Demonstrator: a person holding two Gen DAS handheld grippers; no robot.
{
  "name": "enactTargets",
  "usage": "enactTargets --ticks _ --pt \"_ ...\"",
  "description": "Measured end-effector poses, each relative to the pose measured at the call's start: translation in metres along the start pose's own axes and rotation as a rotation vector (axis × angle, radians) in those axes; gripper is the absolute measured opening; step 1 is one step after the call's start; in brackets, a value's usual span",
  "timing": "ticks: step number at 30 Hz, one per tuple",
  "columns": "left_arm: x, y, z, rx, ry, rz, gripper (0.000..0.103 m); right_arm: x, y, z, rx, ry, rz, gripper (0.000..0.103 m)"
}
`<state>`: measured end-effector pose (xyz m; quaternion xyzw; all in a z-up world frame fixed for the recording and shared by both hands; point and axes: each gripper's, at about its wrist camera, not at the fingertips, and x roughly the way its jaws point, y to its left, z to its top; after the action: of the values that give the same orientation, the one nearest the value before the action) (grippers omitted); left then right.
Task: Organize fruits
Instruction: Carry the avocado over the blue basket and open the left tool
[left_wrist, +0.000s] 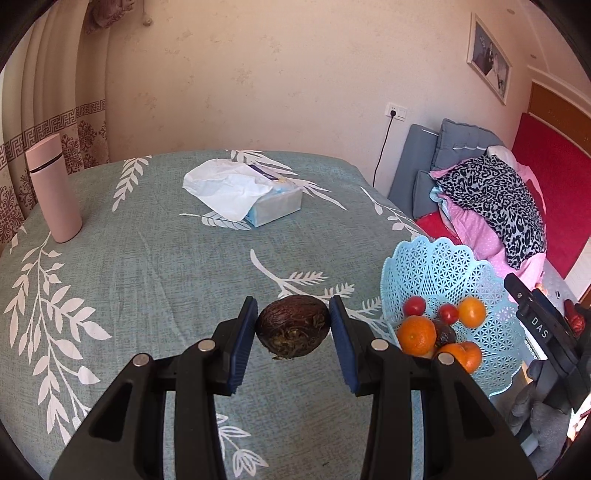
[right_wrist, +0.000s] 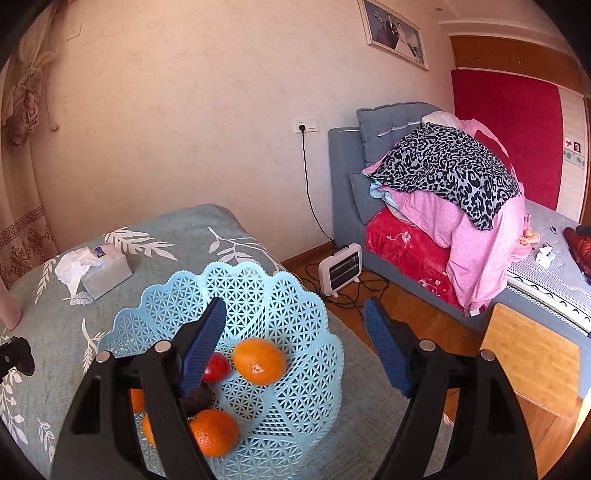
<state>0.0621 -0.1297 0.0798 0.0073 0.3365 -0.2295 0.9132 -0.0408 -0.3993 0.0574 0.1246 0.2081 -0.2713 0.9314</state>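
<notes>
My left gripper (left_wrist: 293, 325) is shut on a dark brown wrinkled fruit (left_wrist: 293, 326) and holds it above the teal leaf-print tablecloth (left_wrist: 147, 288). To its right stands a light blue lattice fruit basket (left_wrist: 443, 266) holding oranges (left_wrist: 416, 334), small red fruits (left_wrist: 414, 305) and a dark fruit. In the right wrist view my right gripper (right_wrist: 295, 332) is open and empty above the basket (right_wrist: 288, 295), with an orange (right_wrist: 259, 361), a second orange (right_wrist: 215, 432) and a red fruit (right_wrist: 218, 367) below it. The left finger hides part of the basket's contents.
A tissue box (left_wrist: 255, 194) lies at the table's far middle and a pink flask (left_wrist: 53, 188) stands far left. The basket sits near the table's right edge. Beyond it are a wooden floor, a white heater (right_wrist: 341, 273) and a bed with piled bedding (right_wrist: 443, 192).
</notes>
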Motion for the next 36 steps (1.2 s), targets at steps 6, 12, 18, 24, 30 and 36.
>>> enactTargets --ticks 6,12,18,24,30,36 --pt "0.008 -0.037 0.006 0.067 0.008 -0.044 0.041 0.001 -0.006 -0.001 0.032 0.002 0.008 0.078" --pt "0.019 -0.069 0.011 0.131 0.012 -0.072 0.041 0.0 -0.01 -0.003 0.058 0.01 0.017 0.079" --pt "0.035 -0.091 0.015 0.155 0.037 -0.133 0.041 0.0 -0.017 -0.001 0.09 0.012 0.023 0.079" --pt "0.042 -0.1 0.016 0.15 0.003 -0.161 0.076 0.001 -0.021 -0.001 0.106 0.017 0.021 0.079" --pt "0.032 -0.088 0.017 0.133 -0.032 -0.147 0.086 0.0 -0.024 -0.001 0.123 0.011 0.012 0.086" --pt "0.019 -0.076 0.012 0.129 -0.06 -0.058 0.094 -0.001 -0.028 -0.002 0.142 0.011 0.011 0.096"
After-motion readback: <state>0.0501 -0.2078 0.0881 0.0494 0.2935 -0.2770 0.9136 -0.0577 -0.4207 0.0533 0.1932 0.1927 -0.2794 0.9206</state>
